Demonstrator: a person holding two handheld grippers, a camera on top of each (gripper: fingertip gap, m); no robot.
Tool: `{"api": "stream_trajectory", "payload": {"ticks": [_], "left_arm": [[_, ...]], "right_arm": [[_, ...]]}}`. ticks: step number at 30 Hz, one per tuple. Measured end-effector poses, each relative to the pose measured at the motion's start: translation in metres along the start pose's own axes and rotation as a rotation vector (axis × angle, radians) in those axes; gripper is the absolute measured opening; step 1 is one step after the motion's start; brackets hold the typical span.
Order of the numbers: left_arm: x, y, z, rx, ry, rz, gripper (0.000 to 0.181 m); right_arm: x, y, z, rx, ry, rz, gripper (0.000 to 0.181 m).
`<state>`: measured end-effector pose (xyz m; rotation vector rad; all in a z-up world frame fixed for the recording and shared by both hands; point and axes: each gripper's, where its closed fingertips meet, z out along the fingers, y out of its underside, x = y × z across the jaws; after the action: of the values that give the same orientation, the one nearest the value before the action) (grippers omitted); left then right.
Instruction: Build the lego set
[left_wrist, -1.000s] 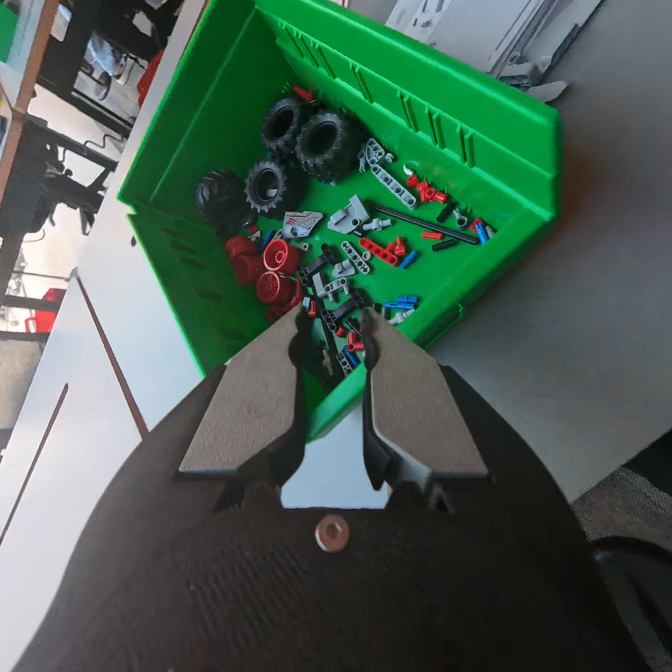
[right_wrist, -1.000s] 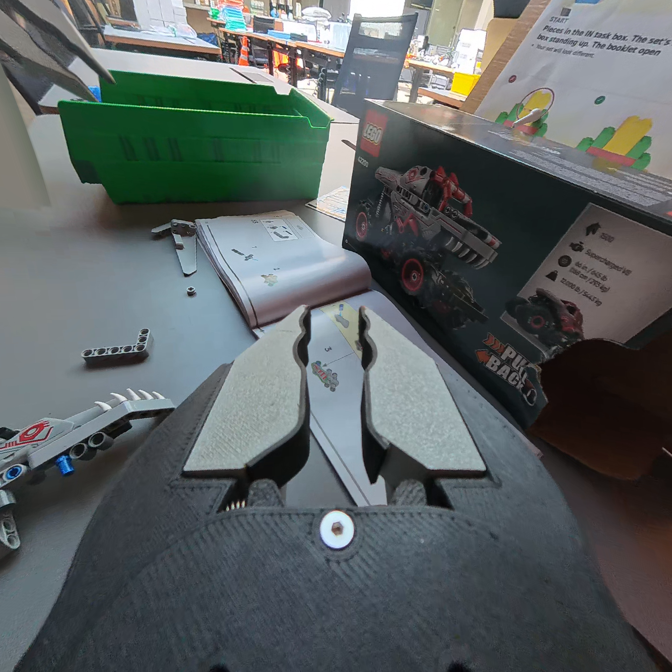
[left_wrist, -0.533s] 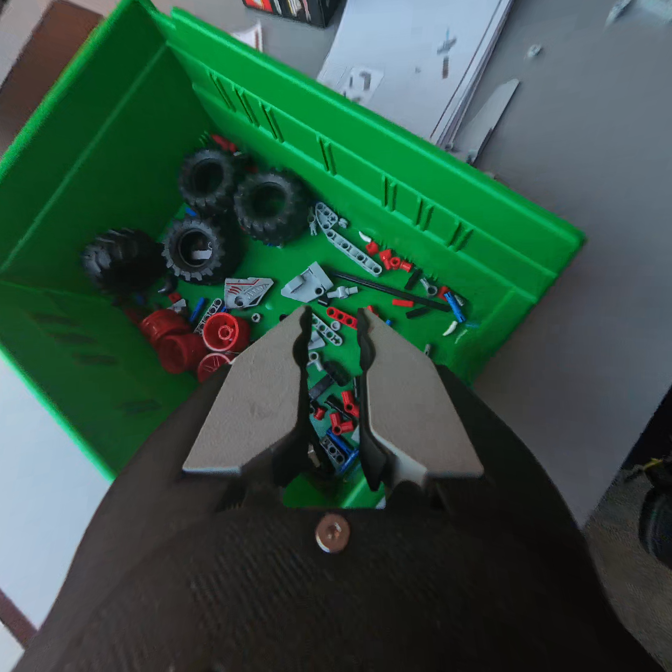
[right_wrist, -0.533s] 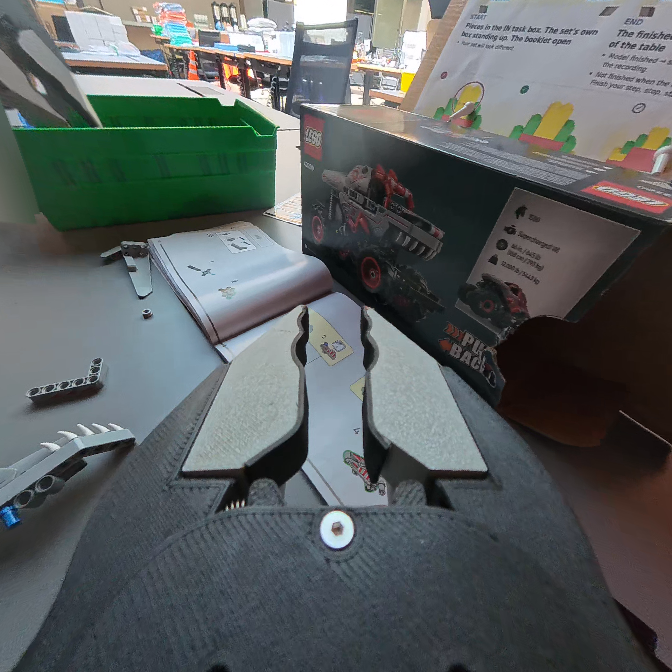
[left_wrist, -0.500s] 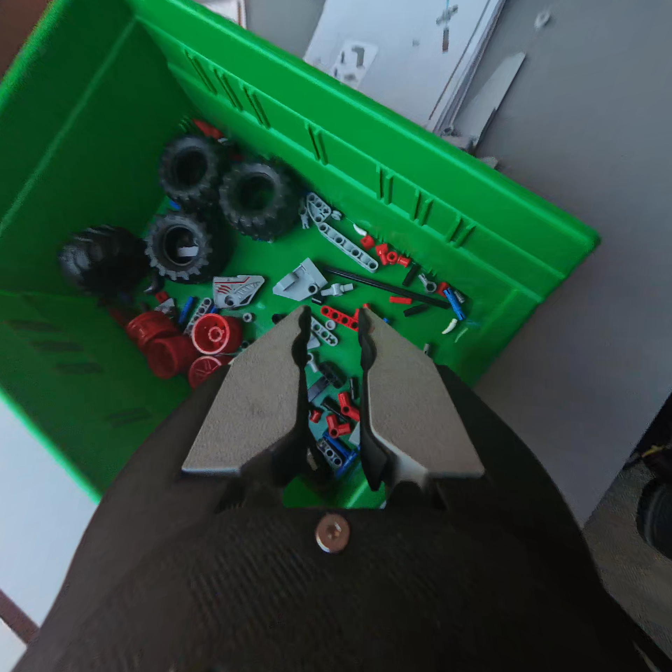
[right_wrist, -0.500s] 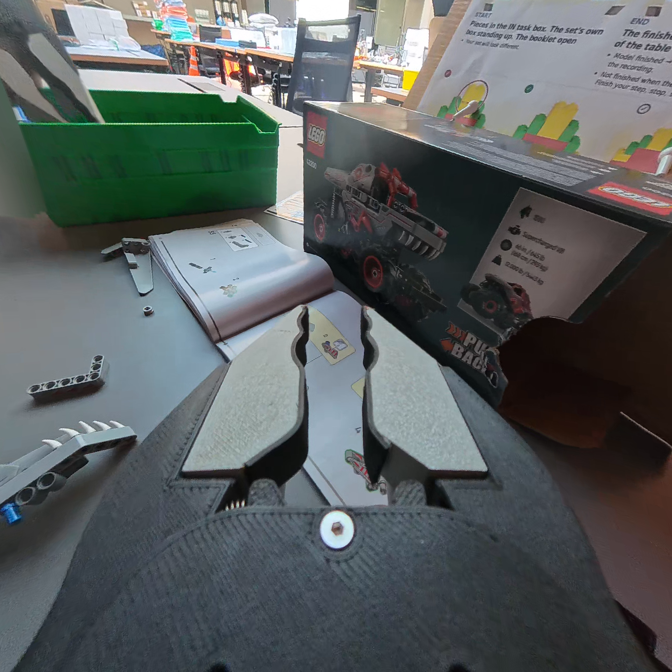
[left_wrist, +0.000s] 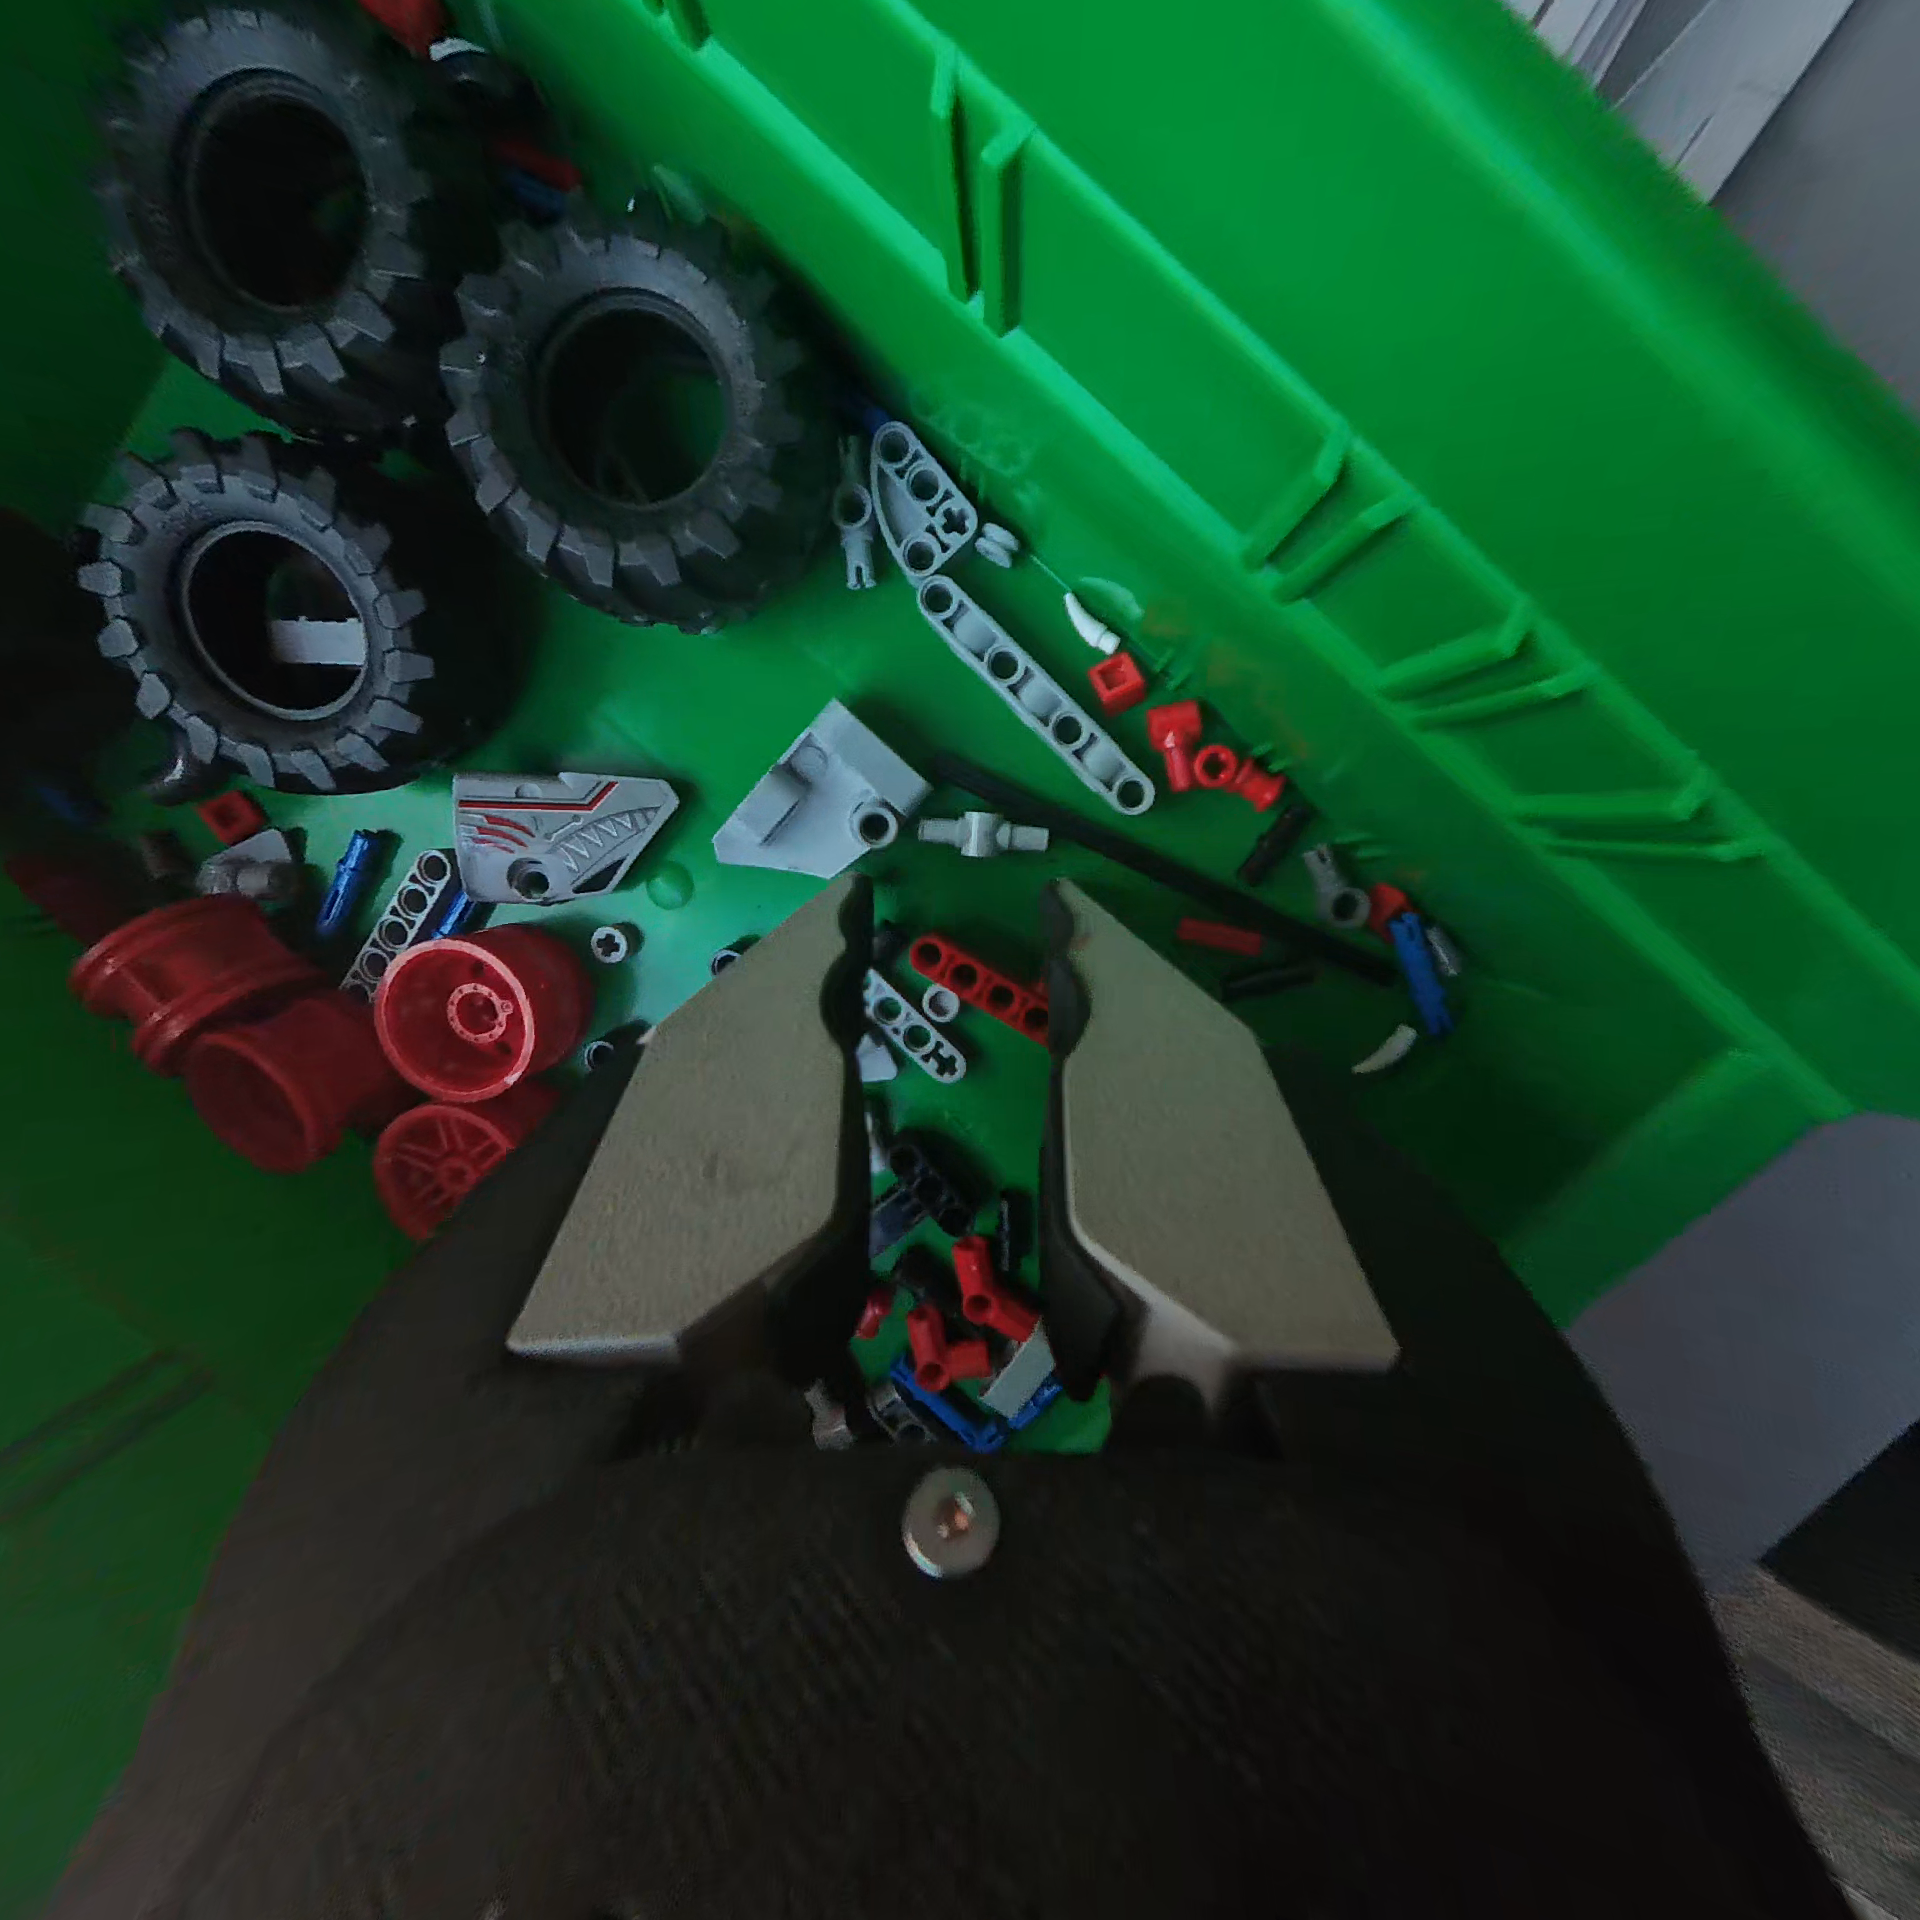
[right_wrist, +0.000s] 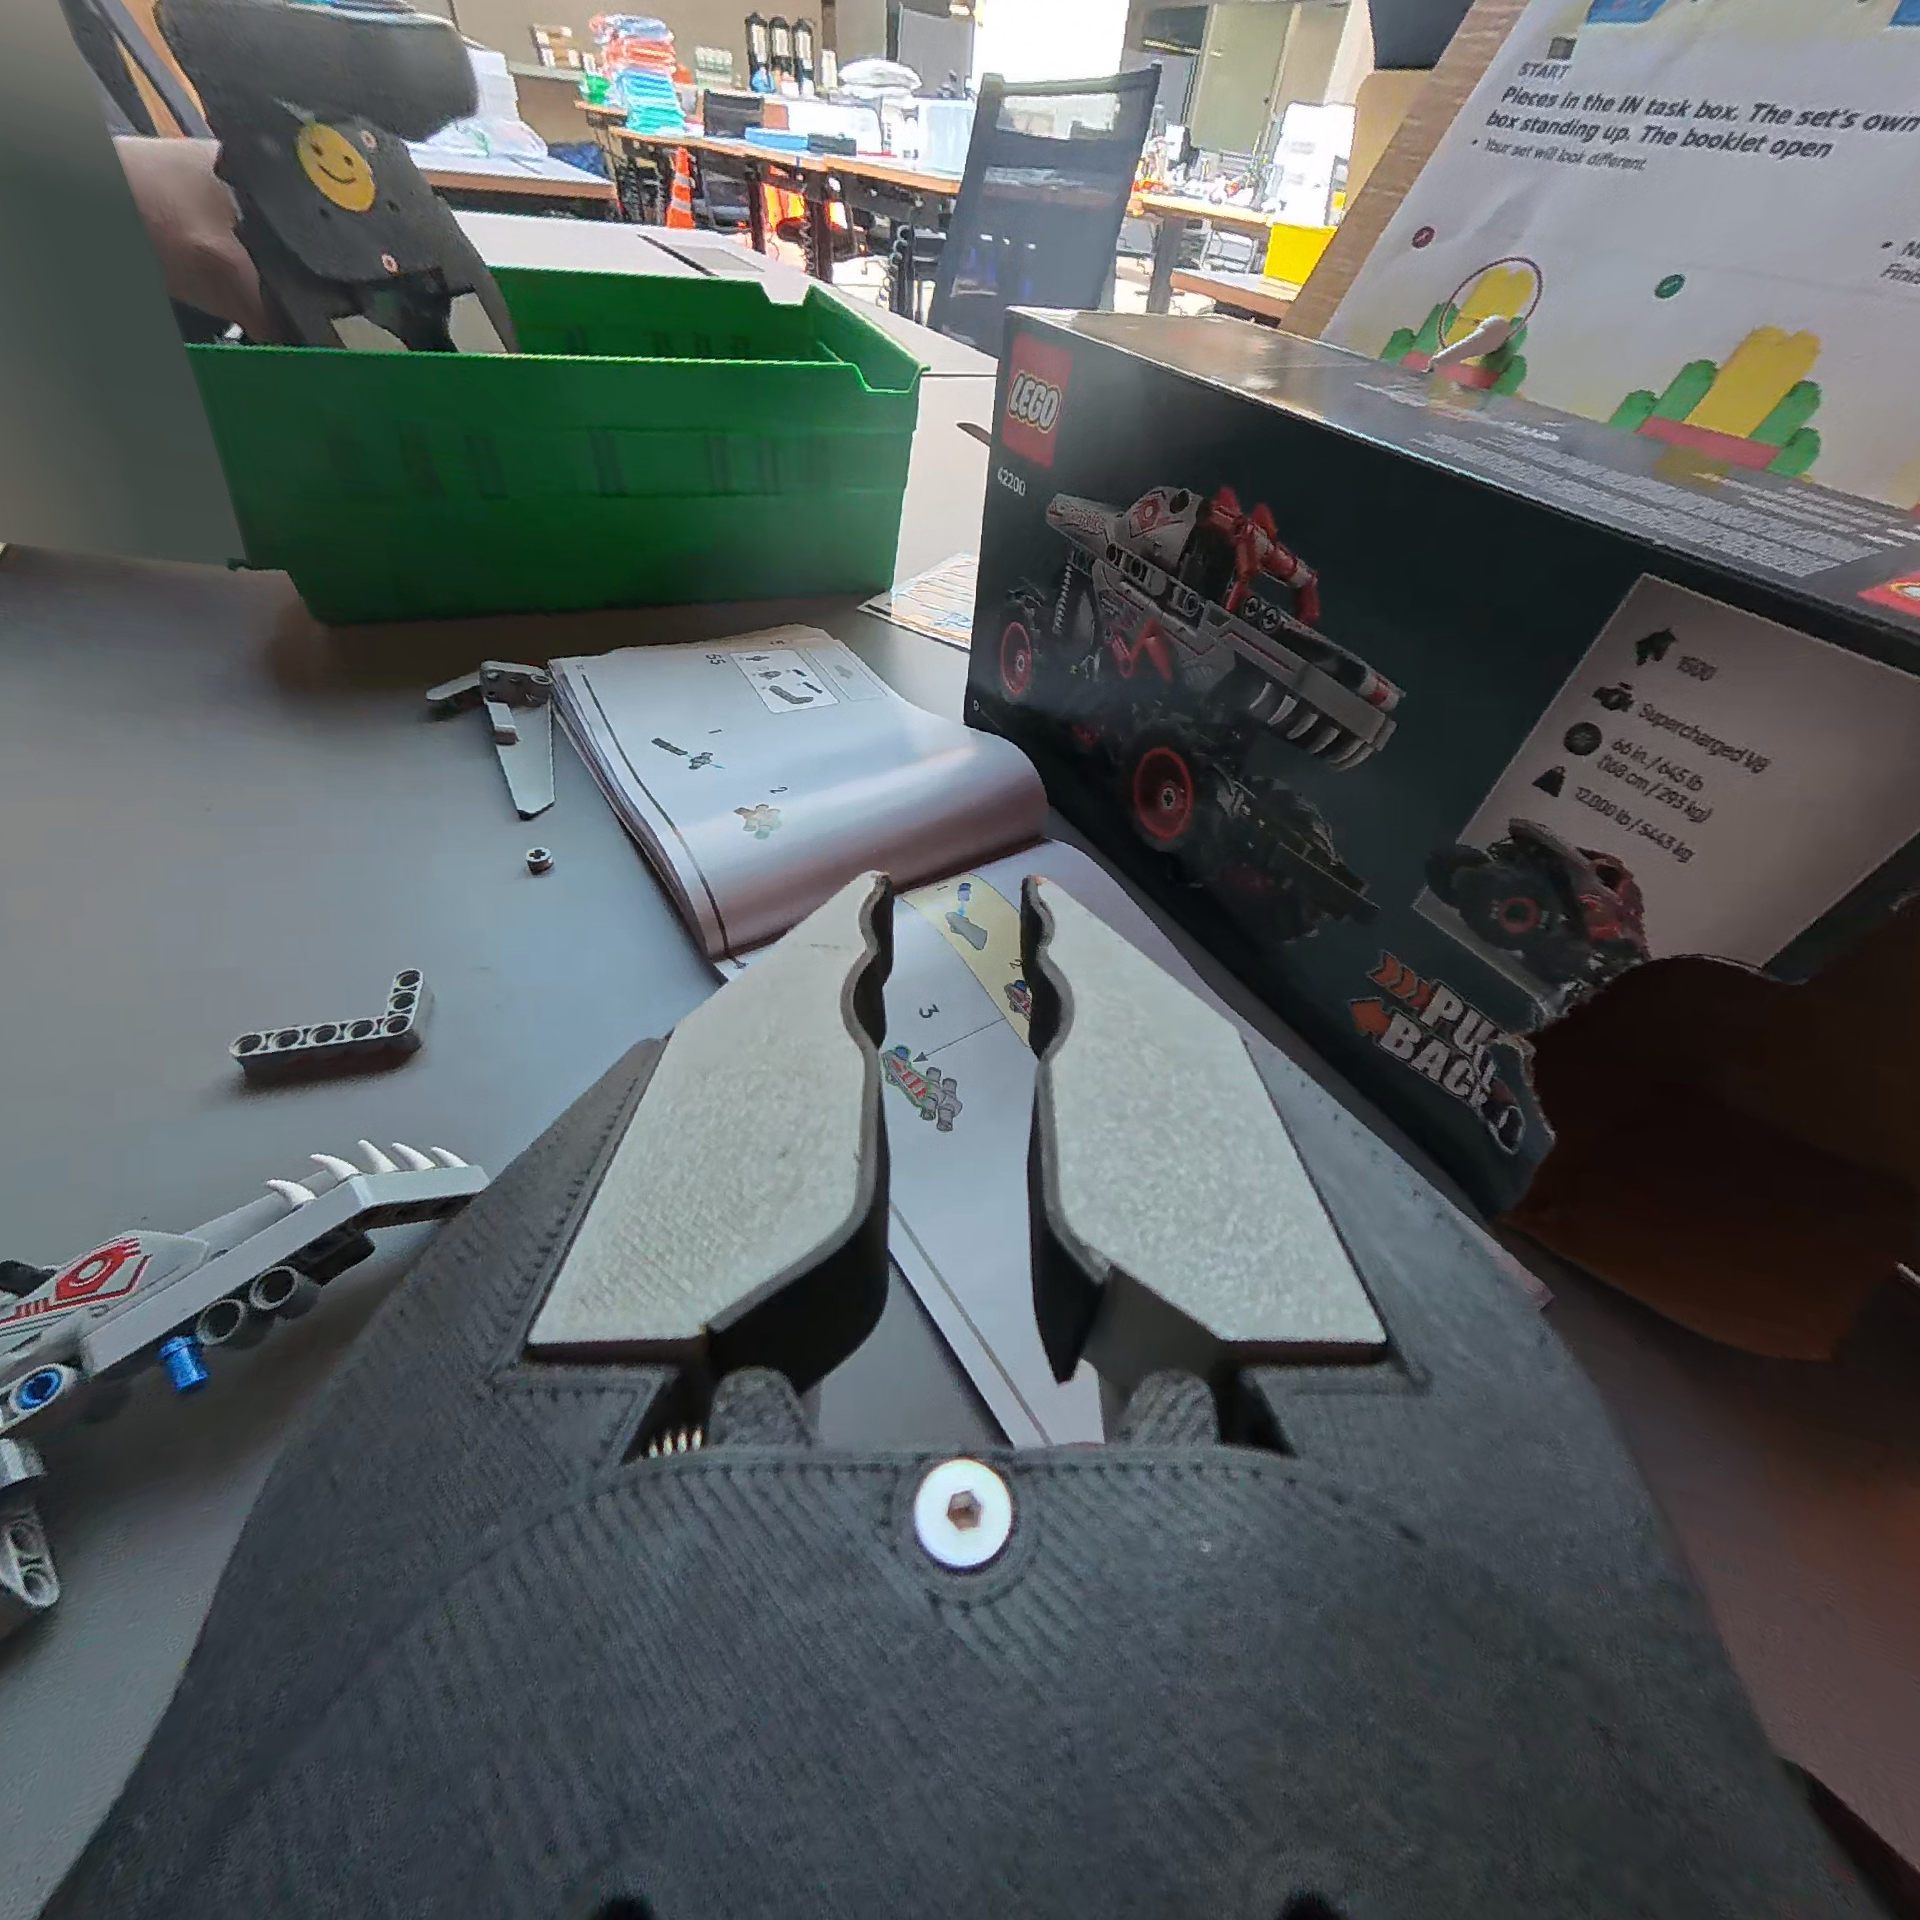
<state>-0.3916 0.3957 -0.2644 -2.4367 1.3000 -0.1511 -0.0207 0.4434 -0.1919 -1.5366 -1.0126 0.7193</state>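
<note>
Grey-padded, the left gripper (left_wrist: 954, 914) was held narrowly parted and empty inside the green bin (left_wrist: 1299, 436), above a half-hidden red beam (left_wrist: 977, 982). The right gripper (right_wrist: 956, 894), likewise gapped and empty, was poised over the printed booklet (right_wrist: 810, 769); the logo-marked set box (right_wrist: 1403, 727) beyond was cut off at right.

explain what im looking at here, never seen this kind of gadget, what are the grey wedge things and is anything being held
The grey wedges are the fingers of two handheld grippers a person carries; each carries a camera looking along them. The left wrist view shows the left gripper open, empty, low inside a green bin of loose parts: black tyres, red wheel hubs, small beams and pins. The right wrist view shows the right gripper open, empty, above an open instruction booklet on a grey table. Beside it stand the set's box, a grey L-shaped beam and a partly built toothed piece.
</note>
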Motion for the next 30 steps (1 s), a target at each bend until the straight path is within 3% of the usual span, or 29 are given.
{"api": "stream_trajectory", "payload": {"ticks": [6, 15, 21, 24, 25, 27, 30], "left_arm": [[-0.001, -0.01, 0.003, 0.019, -0.007, 0.065, 0.029], [0.002, -0.008, 0.004, 0.028, -0.017, 0.056, 0.015], [-0.002, -0.006, 0.001, 0.023, -0.034, 0.041, 0.025], [-0.02, -0.006, -0.002, 0.02, -0.109, 0.076, 0.004], [-0.025, -0.004, -0.001, 0.005, -0.108, 0.068, 0.008], [-0.021, -0.003, 0.0, -0.006, -0.016, 0.033, 0.023], [-0.005, -0.014, -0.013, 0.086, 0.077, 0.078, 0.017]], "right_arm": [[0.002, 0.0, 0.0, 0.004, -0.001, 0.018, 0.021], [0.003, 0.0, 0.0, 0.003, -0.001, 0.024, 0.02], [0.002, 0.0, 0.0, 0.003, -0.004, 0.018, 0.02], [0.002, 0.0, 0.0, 0.002, -0.008, 0.021, 0.019], [0.002, 0.0, 0.0, 0.003, -0.009, 0.022, 0.019], [0.001, -0.001, -0.001, 0.008, -0.008, 0.02, 0.019], [0.001, -0.001, -0.001, 0.007, -0.01, 0.018, 0.019]]}}
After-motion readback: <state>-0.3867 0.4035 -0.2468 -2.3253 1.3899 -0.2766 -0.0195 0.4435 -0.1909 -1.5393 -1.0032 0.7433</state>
